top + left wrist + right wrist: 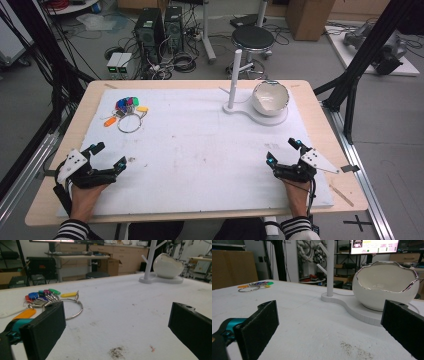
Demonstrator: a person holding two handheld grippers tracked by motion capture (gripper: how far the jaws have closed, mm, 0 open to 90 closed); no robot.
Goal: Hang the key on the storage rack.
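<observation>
Both pairs of jaws stand wide open with nothing between them — the left gripper (108,156) at the near left of the white mat (200,150), the right gripper (282,151) at the near right. Beyond the left one, toward the far left, lies the key ring (128,112) with its coloured tags; no writing on them can be read. At the far right a white stand (234,80) carries an egg-shaped bowl (270,98) — open-topped, its inside bare.

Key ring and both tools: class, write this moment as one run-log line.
left tool: open, empty, nearest key ring | right tool: open, empty, facing bowl on stand | key ring: untouched on mat
</observation>
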